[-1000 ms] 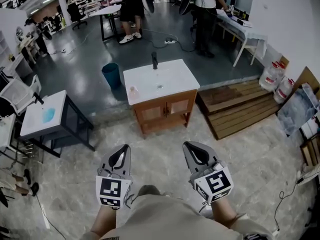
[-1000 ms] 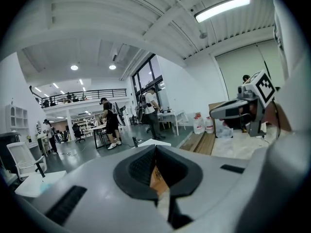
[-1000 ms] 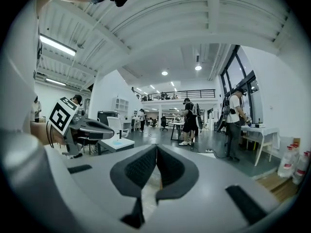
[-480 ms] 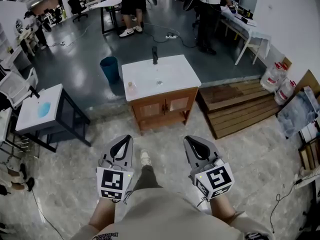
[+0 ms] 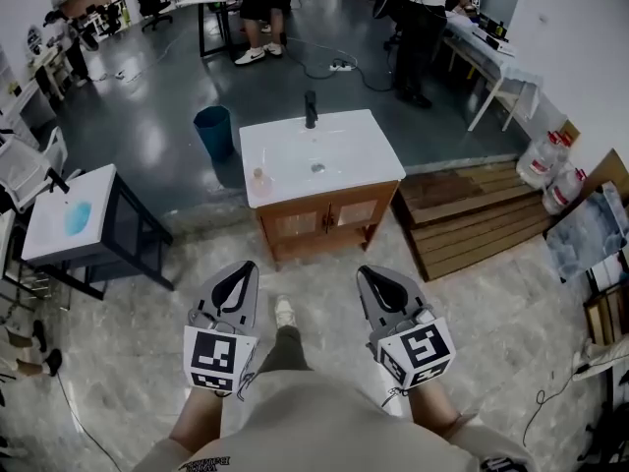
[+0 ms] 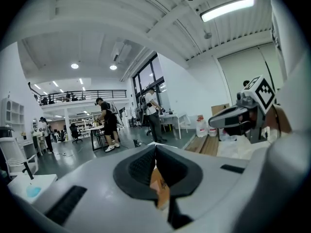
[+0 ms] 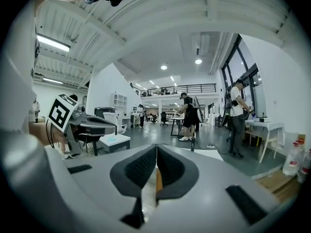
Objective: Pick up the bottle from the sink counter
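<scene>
The bottle (image 5: pixel 260 179), small and pale pink, stands on the front left corner of the white sink counter (image 5: pixel 339 153). A wooden cabinet carries the counter, and a black faucet (image 5: pixel 311 109) rises at its back. Both grippers hang over the floor well short of the cabinet. My left gripper (image 5: pixel 245 267) (image 6: pixel 155 147) is shut with nothing in it. My right gripper (image 5: pixel 368 271) (image 7: pixel 156 147) is shut and empty too. The left gripper view shows the right gripper (image 6: pixel 239 118) beside it, and the right gripper view shows the left gripper (image 7: pixel 92 125).
A blue bin (image 5: pixel 213 129) stands behind the sink at the left. A wooden pallet (image 5: pixel 472 209) lies to its right, with water jugs (image 5: pixel 550 165) beyond. A small white table (image 5: pixel 74 219) stands at the left. People (image 5: pixel 423 28) stand at tables in the back.
The person has walked forward, so the sink cabinet sits a little closer and a shoe shows between the grippers. Both grippers stay shut and side by side.
</scene>
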Action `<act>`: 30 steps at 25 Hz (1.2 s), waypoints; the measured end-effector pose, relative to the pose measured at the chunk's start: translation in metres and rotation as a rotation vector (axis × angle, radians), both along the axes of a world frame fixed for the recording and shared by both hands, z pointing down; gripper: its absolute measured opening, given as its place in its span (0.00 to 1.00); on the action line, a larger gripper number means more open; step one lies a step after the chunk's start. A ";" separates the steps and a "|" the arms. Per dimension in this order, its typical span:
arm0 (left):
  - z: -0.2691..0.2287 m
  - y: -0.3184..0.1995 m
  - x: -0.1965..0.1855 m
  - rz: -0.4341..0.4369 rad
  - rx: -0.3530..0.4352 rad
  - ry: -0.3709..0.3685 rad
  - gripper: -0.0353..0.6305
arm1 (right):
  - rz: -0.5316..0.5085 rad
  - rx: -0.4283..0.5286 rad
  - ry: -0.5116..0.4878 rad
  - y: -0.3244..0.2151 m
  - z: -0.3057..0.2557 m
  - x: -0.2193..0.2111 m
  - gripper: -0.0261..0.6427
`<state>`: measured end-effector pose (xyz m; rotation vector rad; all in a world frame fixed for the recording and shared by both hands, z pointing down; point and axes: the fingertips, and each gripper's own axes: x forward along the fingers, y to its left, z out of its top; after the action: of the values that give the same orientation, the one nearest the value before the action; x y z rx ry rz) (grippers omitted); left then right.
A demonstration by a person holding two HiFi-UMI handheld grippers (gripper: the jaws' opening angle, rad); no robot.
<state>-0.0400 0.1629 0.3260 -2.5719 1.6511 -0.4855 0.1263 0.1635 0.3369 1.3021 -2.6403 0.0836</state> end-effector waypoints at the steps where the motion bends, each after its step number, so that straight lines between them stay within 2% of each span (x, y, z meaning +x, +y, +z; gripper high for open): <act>1: 0.000 -0.010 -0.004 -0.001 0.000 0.005 0.06 | -0.002 -0.005 0.000 -0.011 0.002 -0.004 0.03; 8: 0.007 -0.094 -0.029 0.001 -0.030 0.008 0.06 | -0.005 -0.020 0.007 -0.095 0.004 -0.031 0.03; 15: 0.003 -0.191 -0.058 0.020 -0.057 0.009 0.06 | 0.017 -0.079 0.023 -0.187 0.001 -0.060 0.03; 19: 0.002 -0.246 -0.080 0.030 -0.062 0.010 0.06 | 0.016 -0.050 0.060 -0.246 -0.007 -0.082 0.03; 25: 0.005 -0.329 -0.105 0.047 -0.085 0.018 0.06 | 0.036 -0.047 0.051 -0.330 -0.013 -0.108 0.03; 30: 0.012 -0.375 -0.119 0.055 -0.101 0.008 0.06 | 0.038 -0.066 0.068 -0.379 -0.004 -0.122 0.03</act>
<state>-0.1591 -0.2124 0.3376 -2.6857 1.5937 -0.5697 0.0047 -0.2152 0.3325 1.3097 -2.5345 0.1288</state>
